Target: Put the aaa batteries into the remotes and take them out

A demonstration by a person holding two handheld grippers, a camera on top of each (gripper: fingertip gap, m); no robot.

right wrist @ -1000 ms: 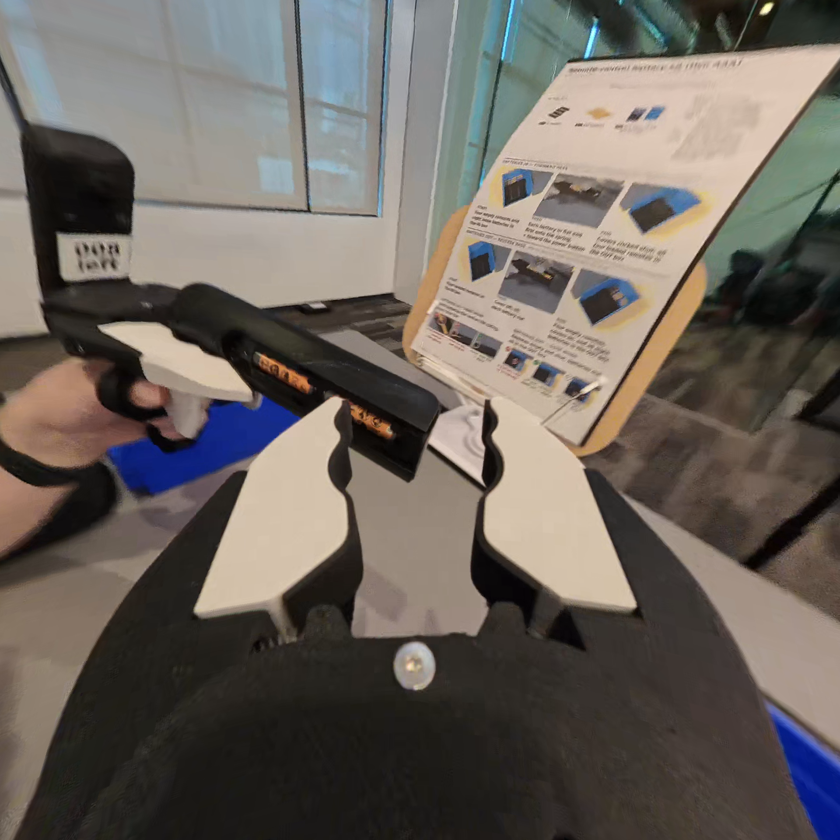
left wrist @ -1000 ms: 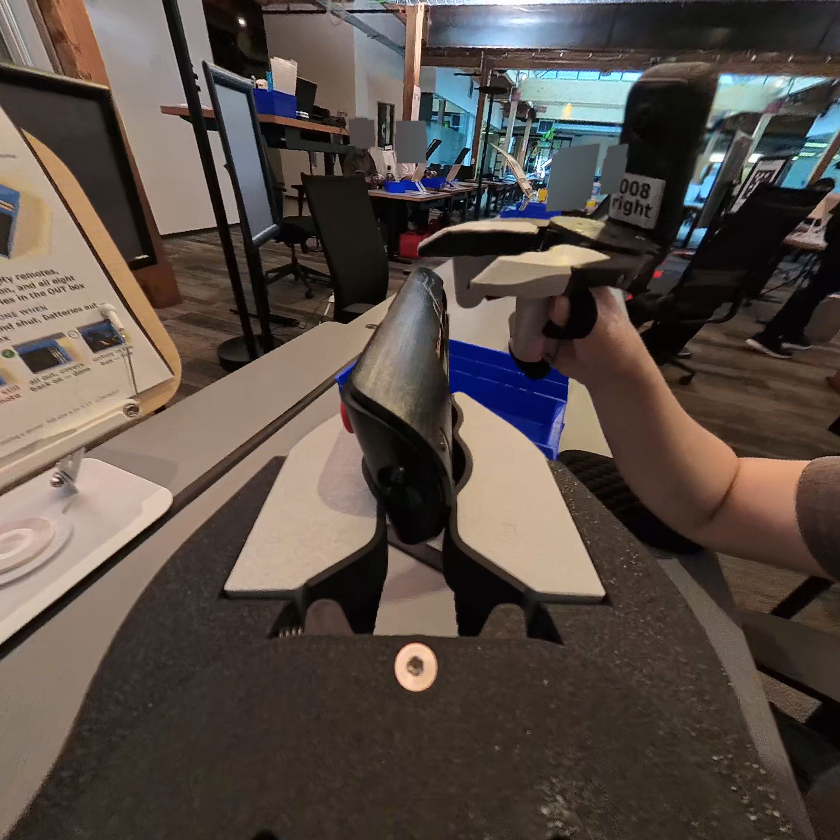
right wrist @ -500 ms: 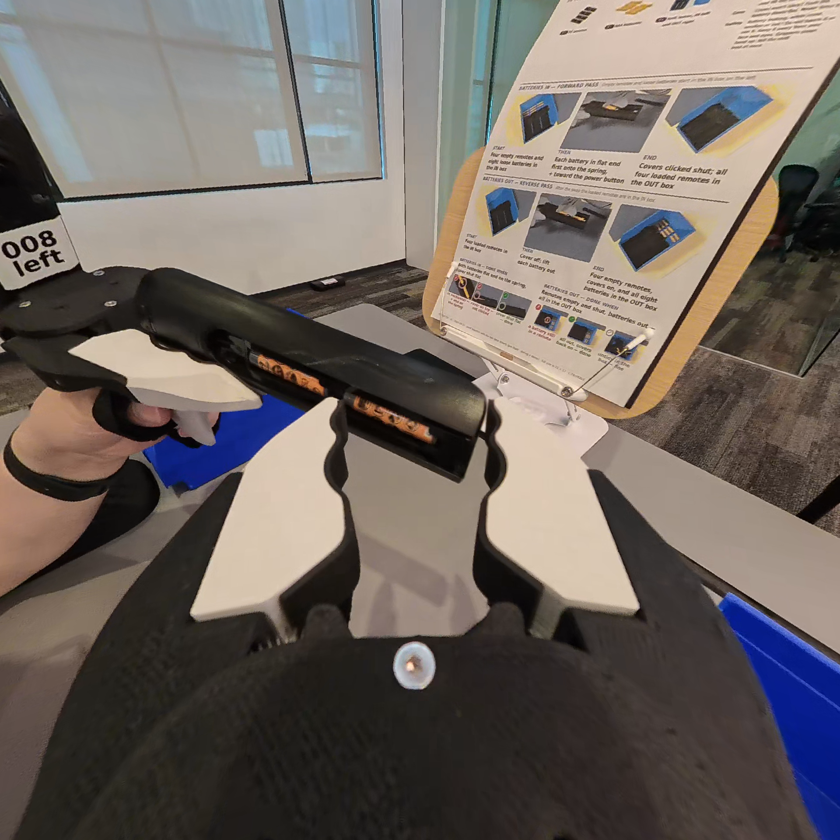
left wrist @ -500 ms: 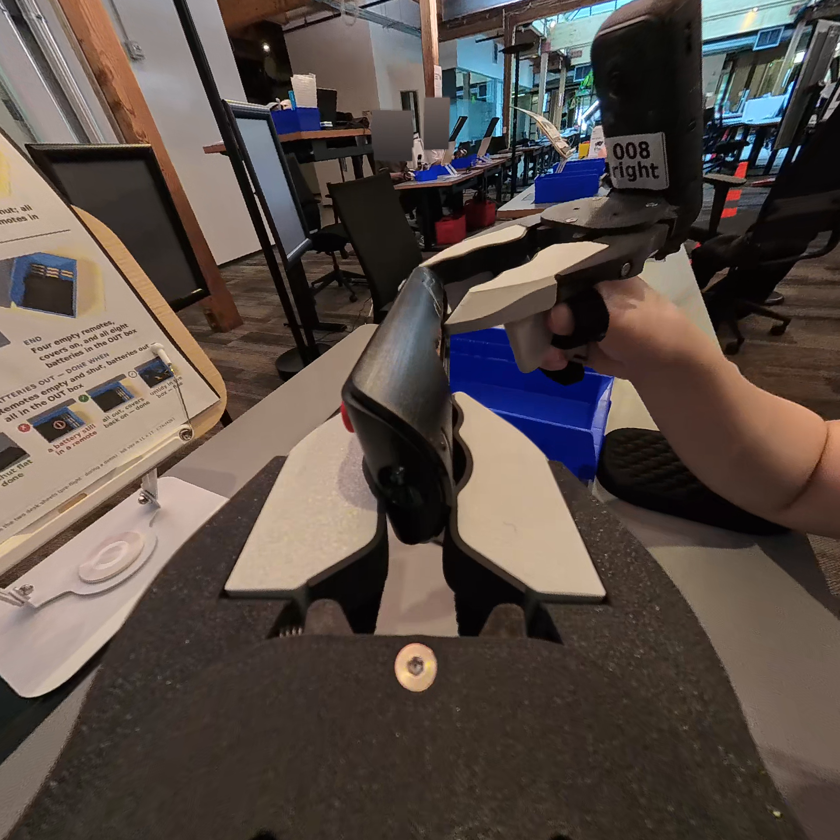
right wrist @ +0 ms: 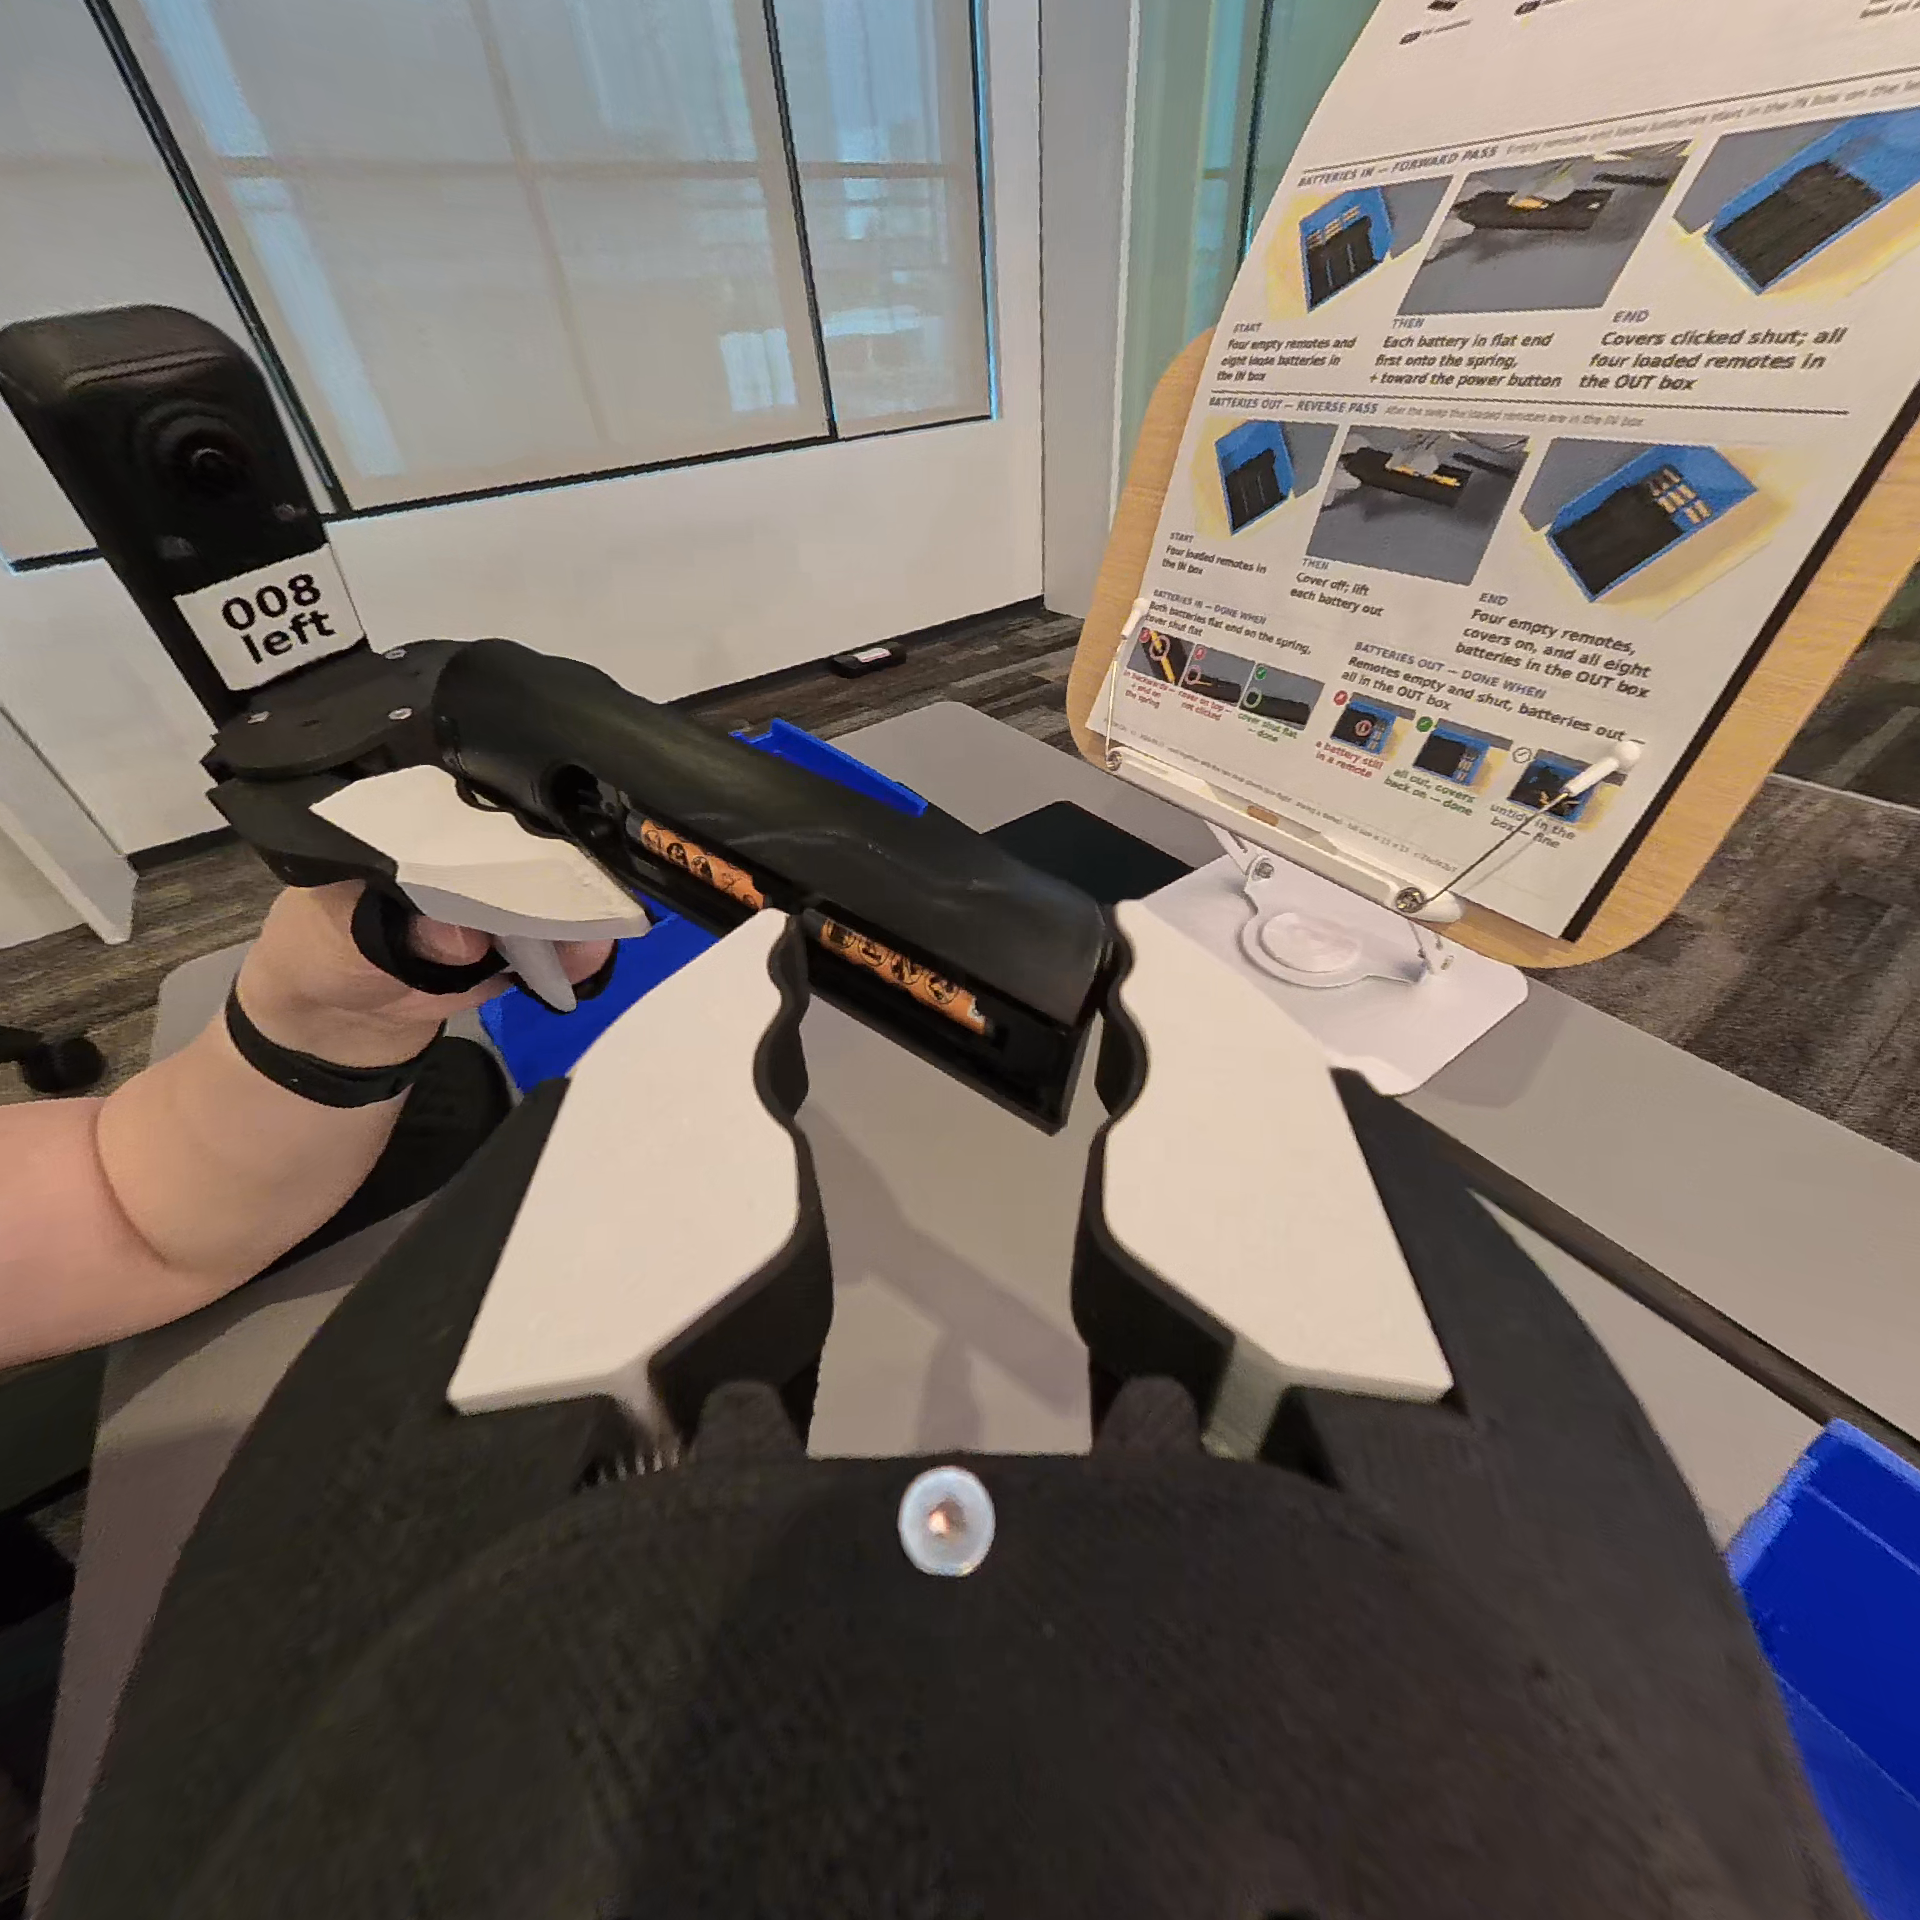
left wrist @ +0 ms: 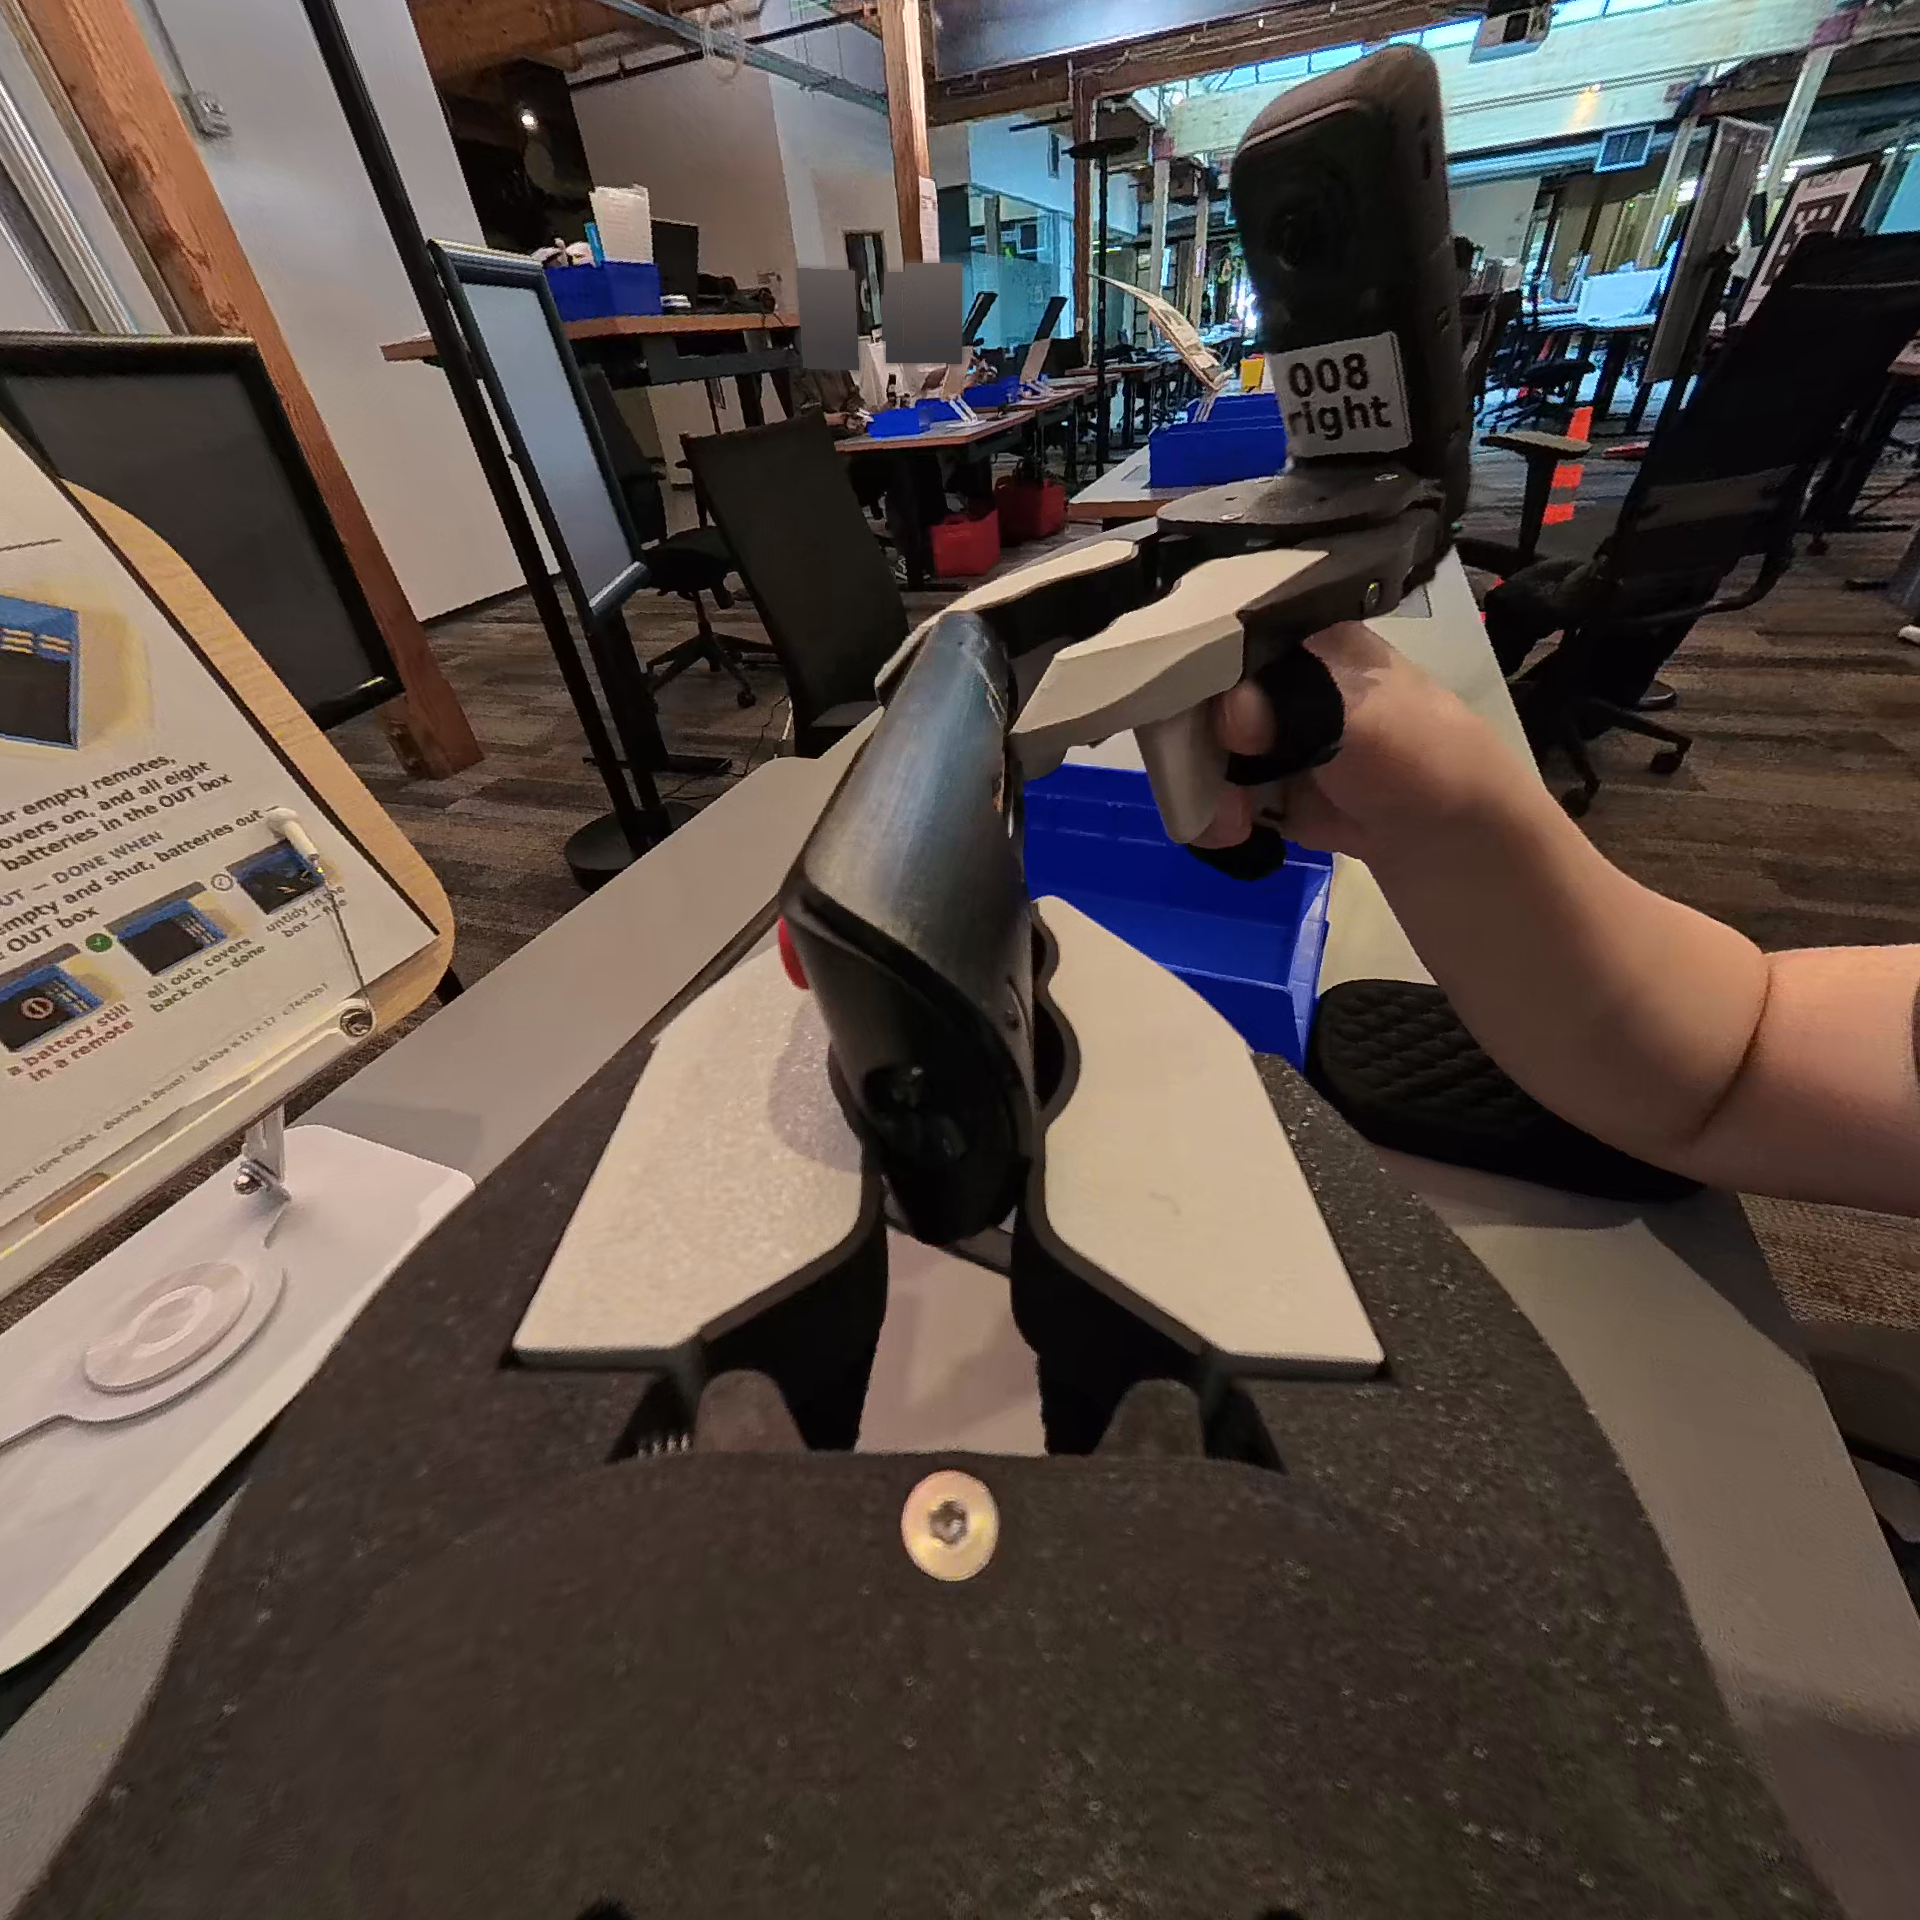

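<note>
Left gripper (left wrist: 951, 1049): your jaws are clamped on the red-button end of the remote (left wrist: 925, 935), which you hold in the air over the grey table (left wrist: 582, 997).
Right gripper (right wrist: 945, 997): your jaws stand apart, straddling the far end of the remote; the right finger (right wrist: 1226, 1132) looks to be just touching that end, the left one not quite.
Remote: black, long, tilted with its far end lower in the right wrist view; the battery bay faces your right gripper and the cover is off.
Batteries (right wrist: 899, 971): two orange-and-black cells sit end to end in the open bay.
Blue bin (left wrist: 1174, 914): on the table just behind the remote, beside your right hand (left wrist: 1351, 748).
Instruction board (right wrist: 1507, 468): on a white stand at the table's far side; well apart from the work.
Step in hand (judged): lifting the batteries out, none removed from this remote yet.
Risk, slip: your left grip takes only one end; pressing with the right fingers could lever the remote round or out of the jaws.
Risk, drop: a cell prised free in mid-air could spring off past the bin and roll from the table.
Risk, miss: wide fingers may pinch the remote's body and not the cell.
</note>
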